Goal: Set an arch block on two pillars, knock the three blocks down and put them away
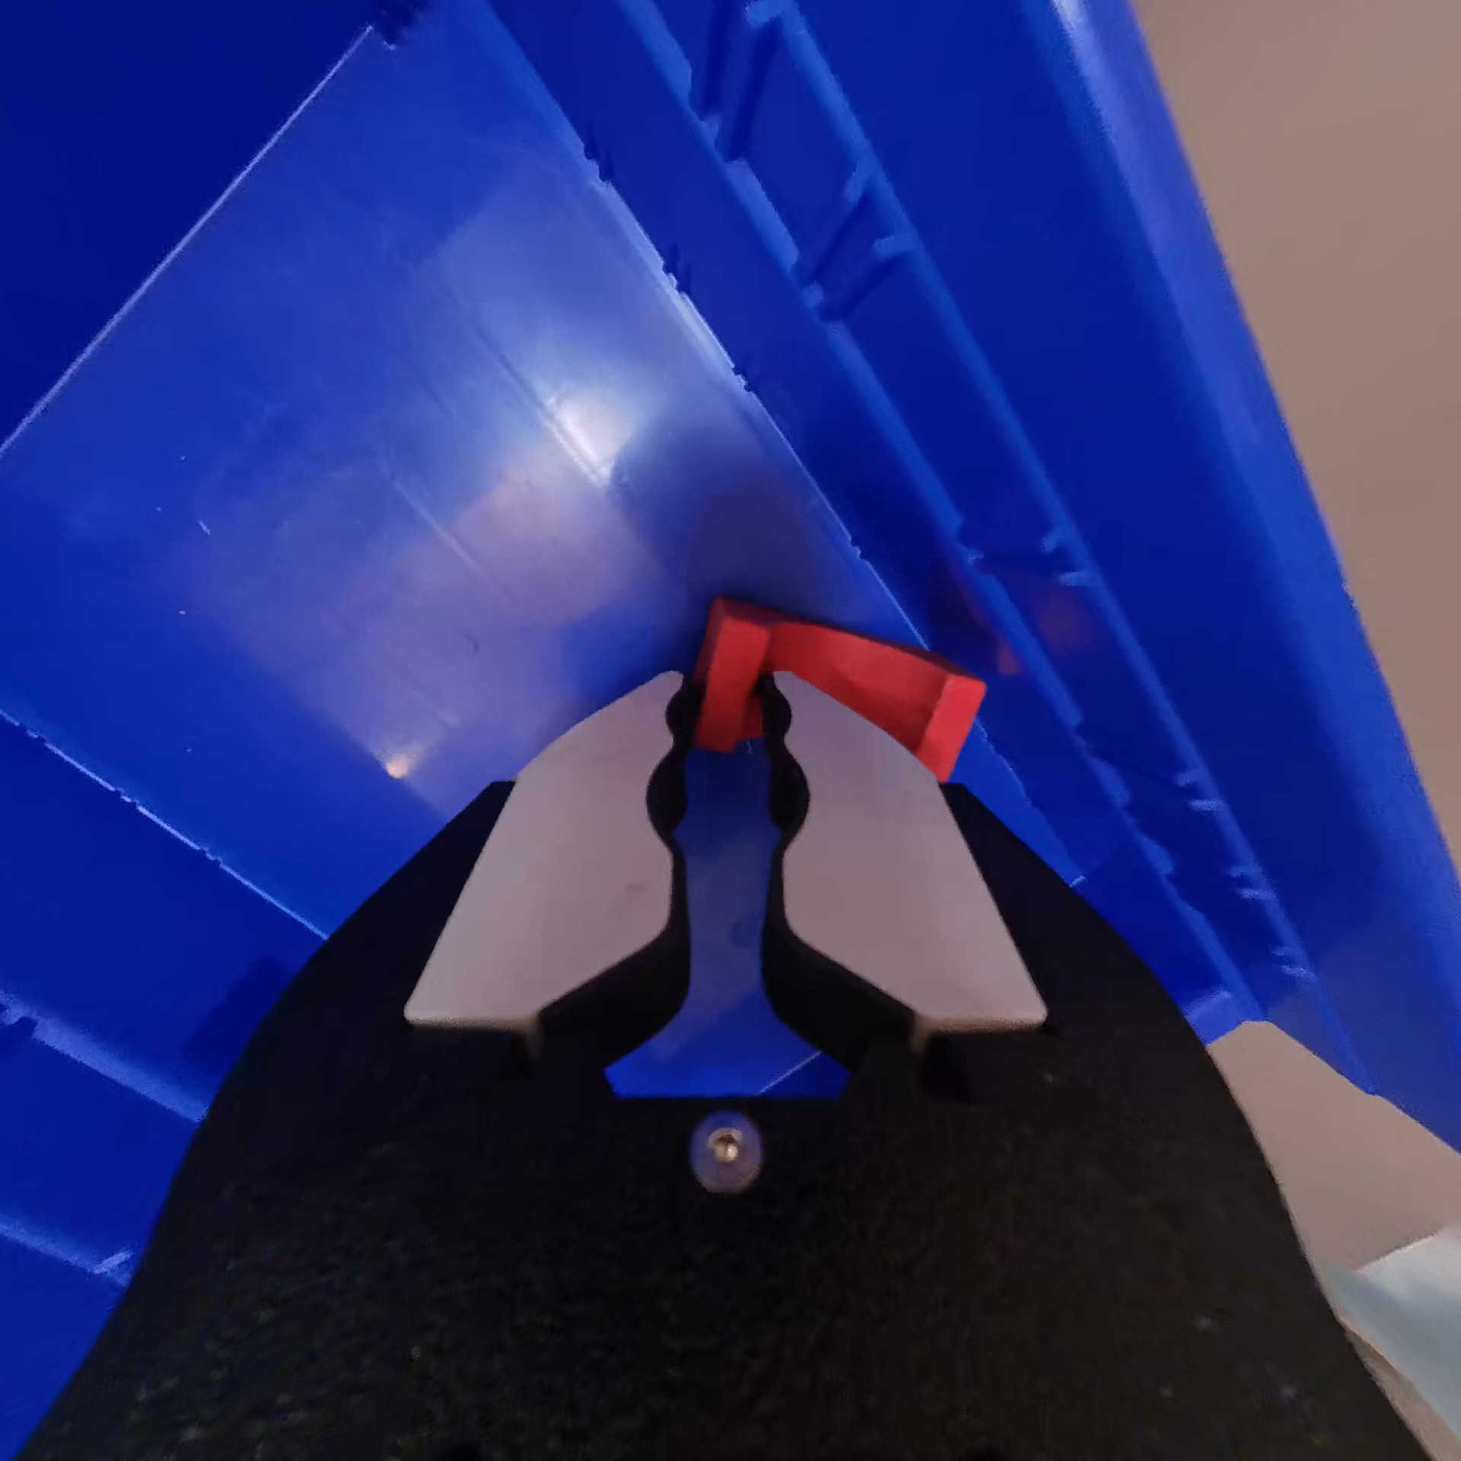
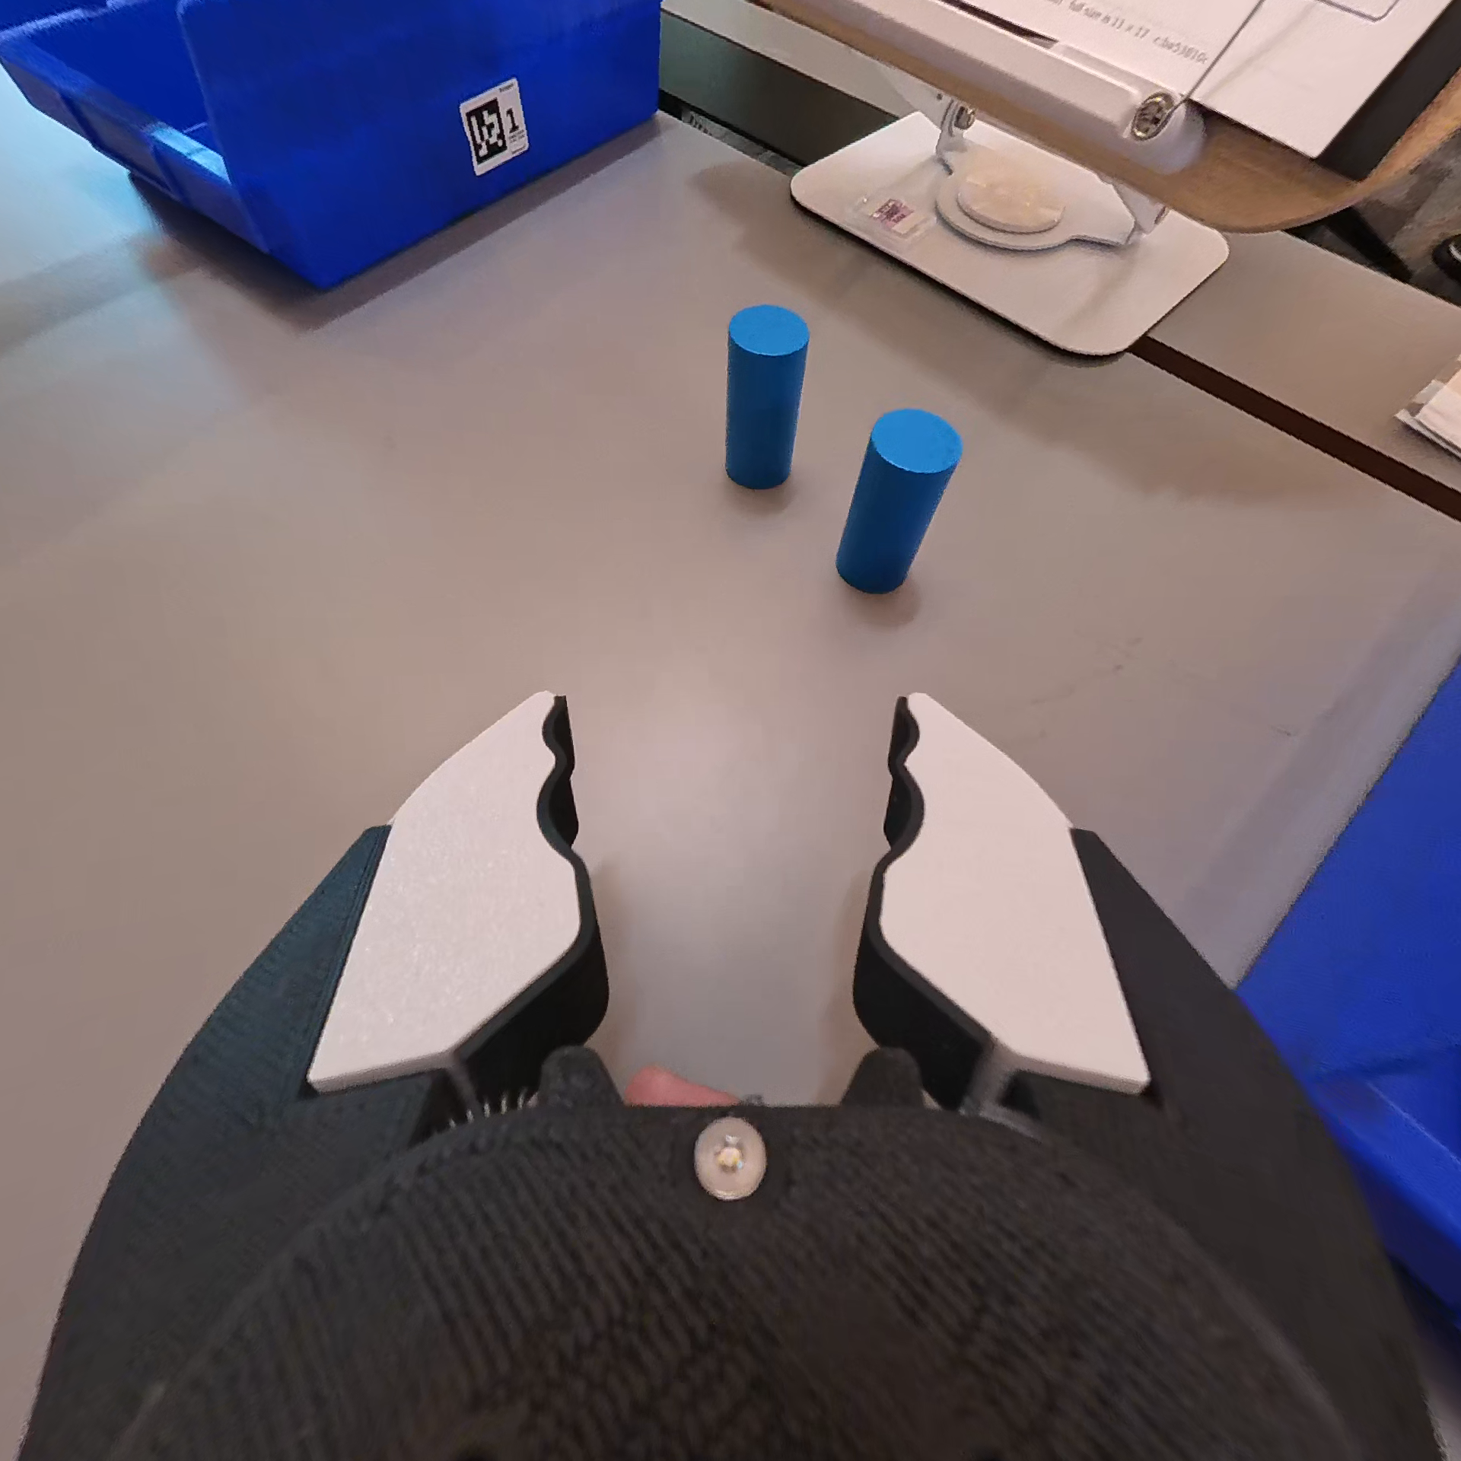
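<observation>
Left gripper (image 1: 727, 704): red block (image 1: 838, 684) clamped inside blue bin (image 1: 332, 490). Right gripper (image 2: 731, 711): jaws spread, held above tabletop (image 2: 316, 553) near two blue cylinders (image 2: 765, 395).

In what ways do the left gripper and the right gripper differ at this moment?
The left gripper is shut on a red block; the right gripper is open and holds nothing. The left one is inside a blue bin; the right one is above a grey table, facing two upright blue cylinders. Both have white-faced fingers.
</observation>
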### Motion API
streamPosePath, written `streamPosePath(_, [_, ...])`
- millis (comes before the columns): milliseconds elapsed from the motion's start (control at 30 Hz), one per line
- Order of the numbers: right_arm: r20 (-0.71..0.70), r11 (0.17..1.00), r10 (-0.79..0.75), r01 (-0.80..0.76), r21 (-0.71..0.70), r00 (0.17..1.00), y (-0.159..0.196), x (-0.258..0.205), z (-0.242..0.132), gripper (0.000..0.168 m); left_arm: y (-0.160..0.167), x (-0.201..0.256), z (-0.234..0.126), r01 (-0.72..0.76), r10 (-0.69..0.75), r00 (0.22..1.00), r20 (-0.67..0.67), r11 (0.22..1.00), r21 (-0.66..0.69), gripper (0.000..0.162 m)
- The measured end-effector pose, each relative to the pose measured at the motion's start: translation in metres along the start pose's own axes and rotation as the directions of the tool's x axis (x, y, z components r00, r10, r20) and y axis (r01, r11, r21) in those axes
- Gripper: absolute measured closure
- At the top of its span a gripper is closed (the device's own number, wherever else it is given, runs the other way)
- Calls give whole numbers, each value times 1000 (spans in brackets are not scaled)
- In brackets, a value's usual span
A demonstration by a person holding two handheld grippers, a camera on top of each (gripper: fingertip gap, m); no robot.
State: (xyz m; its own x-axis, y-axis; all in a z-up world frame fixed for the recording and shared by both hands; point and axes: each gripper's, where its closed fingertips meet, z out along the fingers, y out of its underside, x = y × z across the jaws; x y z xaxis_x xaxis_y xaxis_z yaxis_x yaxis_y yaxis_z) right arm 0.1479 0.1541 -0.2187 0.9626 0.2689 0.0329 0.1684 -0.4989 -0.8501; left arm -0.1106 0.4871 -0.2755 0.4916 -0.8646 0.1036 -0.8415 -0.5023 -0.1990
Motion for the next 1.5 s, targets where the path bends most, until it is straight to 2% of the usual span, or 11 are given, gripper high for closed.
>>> streamPosePath(167, [73, 998, 45, -48, 40, 996, -9, -14, 7, 91, -3, 0, -10, -77, 73, 996, 42, 991, 109, 148])
streamPosePath(267, [138, 994, 63, -75, 82, 988, -23, -24, 8, 89, -13, 2, -48, -121, 99, 990, 96, 955, 272, 149])
streamPosePath(367, [217, 986, 68, -99, 133, 974, -45, -34, 8, 87, -24, 13, -107, -196, 129, 976, 174, 866, 460, 149])
streamPosePath(467, [366, 951, 115, -209, 228, 923, -85, -49, 4, 85, -34, 46, -171, -327, 199, 943, 267, 705, 629, 149])
streamPosePath(600, [637, 840, 228, -479, 254, 737, -146, -70, -3, 85, -38, 124, -229, -495, 314, 866, 389, 428, 756, 149])
streamPosePath(733, [830, 692, 334, -714, 106, 447, -187, -83, 1, 93, -36, 200, -238, -568, 402, 798, 450, 248, 785, 148])
streamPosePath(833, [891, 605, 365, -796, -7, 270, -198, -90, 7, 100, -36, 241, -232, -560, 441, 779, 445, 170, 811, 149])
streamPosePath(1000, [929, 525, 350, -846, -90, 118, -200, -98, 4, 114, -38, 274, -221, -528, 480, 773, 414, 126, 840, 149])
streamPosePath(1233, [941, 500, 327, -861, -96, 85, -198, -96, -2, 128, -39, 289, -210, -504, 518, 764, 386, 105, 857, 149])
streamPosePath(1433, [894, 628, 290, -773, 91, 341, -187, -92, 3, 134, -34, 288, -194, -515, 528, 763, 373, 147, 845, 147])
streamPosePath(1500, [841, 700, 250, -690, 185, 479, -182, -88, 4, 134, -29, 291, -191, -477, 561, 769, 307, 183, 859, 120])
